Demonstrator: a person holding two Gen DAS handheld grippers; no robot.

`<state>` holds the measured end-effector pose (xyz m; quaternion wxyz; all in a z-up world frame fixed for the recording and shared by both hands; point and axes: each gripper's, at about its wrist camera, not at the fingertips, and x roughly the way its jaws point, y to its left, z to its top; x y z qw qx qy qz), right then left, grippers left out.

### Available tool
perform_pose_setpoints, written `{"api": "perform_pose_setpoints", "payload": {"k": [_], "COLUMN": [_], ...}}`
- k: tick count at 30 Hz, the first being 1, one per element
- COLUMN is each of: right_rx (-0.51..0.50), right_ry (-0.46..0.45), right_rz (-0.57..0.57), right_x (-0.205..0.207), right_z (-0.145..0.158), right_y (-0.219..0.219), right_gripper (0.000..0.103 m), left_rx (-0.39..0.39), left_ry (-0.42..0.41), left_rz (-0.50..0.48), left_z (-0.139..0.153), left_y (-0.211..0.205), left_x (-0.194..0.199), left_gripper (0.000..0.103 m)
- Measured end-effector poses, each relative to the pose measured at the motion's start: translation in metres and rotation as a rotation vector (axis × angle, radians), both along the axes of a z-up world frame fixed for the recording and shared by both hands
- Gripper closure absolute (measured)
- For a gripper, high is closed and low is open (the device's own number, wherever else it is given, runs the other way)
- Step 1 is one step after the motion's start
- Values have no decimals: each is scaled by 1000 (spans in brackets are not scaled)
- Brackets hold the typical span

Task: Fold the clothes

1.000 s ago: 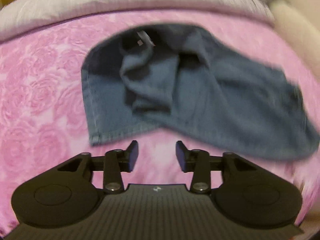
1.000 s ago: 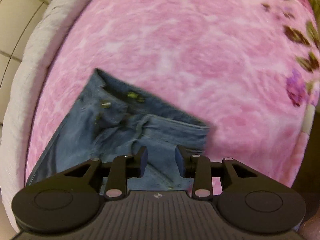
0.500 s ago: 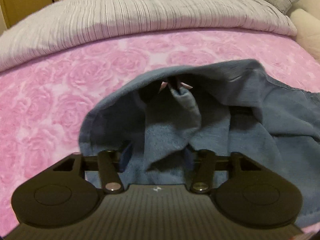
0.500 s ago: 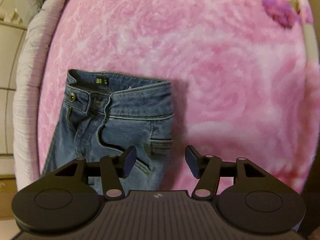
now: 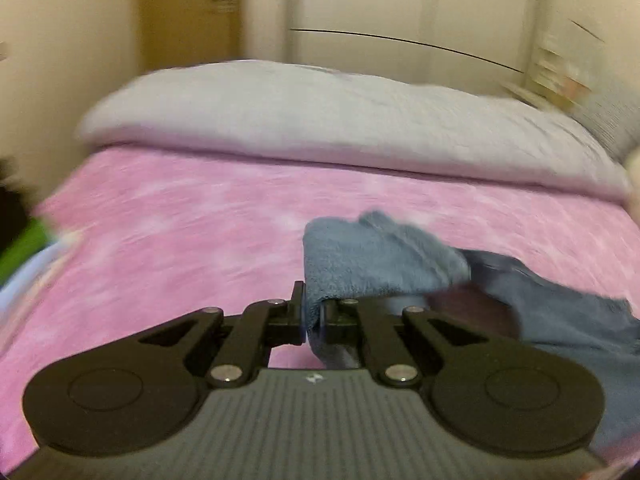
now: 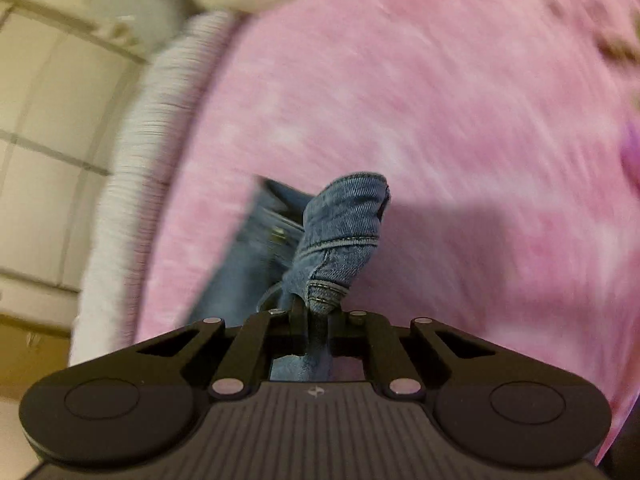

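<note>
A pair of blue jeans lies on the pink rose-patterned bedspread. In the left wrist view my left gripper is shut on a bunched fold of the jeans, lifted off the bed, with the rest trailing to the right. In the right wrist view my right gripper is shut on the waistband end of the jeans, which stands up between the fingers; the button and fly hang to the left below. Both views are motion-blurred.
A grey-white folded duvet runs along the far side of the bed, with wardrobe doors behind. The duvet also shows at the left of the right wrist view. A green and blue item sits at the left edge.
Both grippers were open over the jeans; both have closed on the denim and lifted it. Both cameras have tilted up and swung, blurring the scene.
</note>
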<state>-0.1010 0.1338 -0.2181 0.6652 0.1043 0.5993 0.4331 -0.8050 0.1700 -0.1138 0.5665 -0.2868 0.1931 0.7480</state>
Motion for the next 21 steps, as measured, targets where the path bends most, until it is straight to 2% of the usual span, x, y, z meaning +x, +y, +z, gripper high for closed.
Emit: {"api": "perform_pose_setpoints", "payload": {"k": [1, 3, 5, 6, 9, 10, 12, 14, 15, 16, 18, 20, 21], "right_rx": [20, 46, 21, -28, -260, -332, -454, -466, -464, -464, -461, -423, -406], "right_ry": [-20, -54, -110, -145, -206, -179, -90, -40, -34, -42, -55, -31, -17], "right_rz": [23, 61, 101, 129, 201, 186, 135, 111, 112, 116, 121, 97, 85], "right_x": [4, 14, 25, 30, 43, 47, 54, 53, 53, 53, 55, 57, 59], "right_z": [18, 47, 64, 61, 8, -13, -53, -70, -74, -75, -76, -77, -78], "right_y": [1, -3, -13, -16, -26, -32, -52, -70, -74, -74, -73, -72, -71], "right_gripper": [96, 96, 96, 96, 93, 89, 87, 83, 79, 69, 67, 51, 50], "left_rx": [-14, -75, -138, -173, -297, -334, -314, -279, -256, -229, -179, -156, -149], "left_ry": [-4, -18, -31, -42, -128, -157, -221, -294, -332, -351, -403, -425, -435], "left_rz": [55, 111, 136, 146, 234, 264, 331, 392, 421, 453, 525, 586, 618], "left_z": [7, -3, -42, -66, -136, -157, -163, -166, -165, -165, -166, -170, -173], "left_y": [-25, -59, -85, -96, -126, -136, -156, -174, -182, -188, -201, -211, -217], "left_x": [-8, -20, -24, -25, -25, -26, -25, -24, -24, -23, -26, -32, -35], "left_gripper": [100, 100, 99, 98, 96, 95, 93, 82, 81, 76, 67, 58, 58]}}
